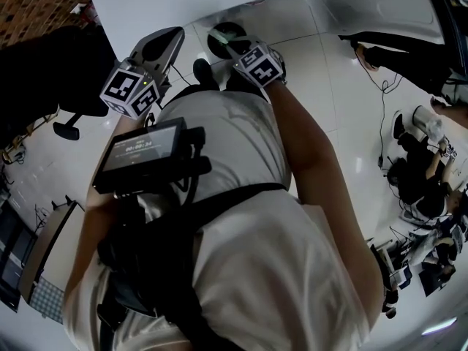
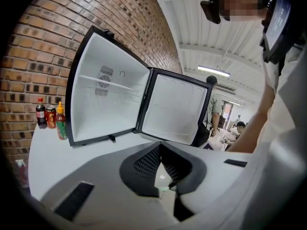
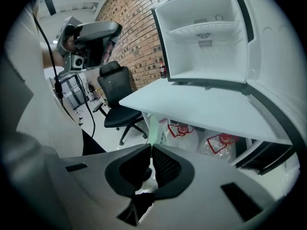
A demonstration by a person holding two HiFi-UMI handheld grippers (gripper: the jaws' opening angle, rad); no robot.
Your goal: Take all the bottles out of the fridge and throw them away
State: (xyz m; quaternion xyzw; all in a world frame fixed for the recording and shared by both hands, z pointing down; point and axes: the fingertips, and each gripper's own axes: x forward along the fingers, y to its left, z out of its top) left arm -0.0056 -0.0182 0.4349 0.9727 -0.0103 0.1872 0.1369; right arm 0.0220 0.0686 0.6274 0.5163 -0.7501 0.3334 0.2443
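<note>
The small fridge (image 2: 108,99) stands on a white table (image 2: 62,162) with its door (image 2: 175,109) swung wide. Its white inside shows only a wire shelf and no bottles. Left of the fridge on the table stand a cola bottle (image 2: 41,113), a red can (image 2: 51,117) and a green bottle with a yellow cap (image 2: 61,121). The right gripper view shows the same fridge (image 3: 206,32) from lower down. My left gripper (image 2: 160,145) and right gripper (image 3: 151,147) are both shut with nothing between the jaws. In the head view both are held up in front of the person's chest, the left gripper (image 1: 172,39) beside the right gripper (image 1: 223,35).
A black office chair (image 3: 115,104) stands on the white tiled floor left of the table. Clear bags with red ties (image 3: 184,131) lie under the table. A person (image 2: 213,111) stands beyond the fridge door. A brick wall (image 2: 43,56) runs behind the fridge.
</note>
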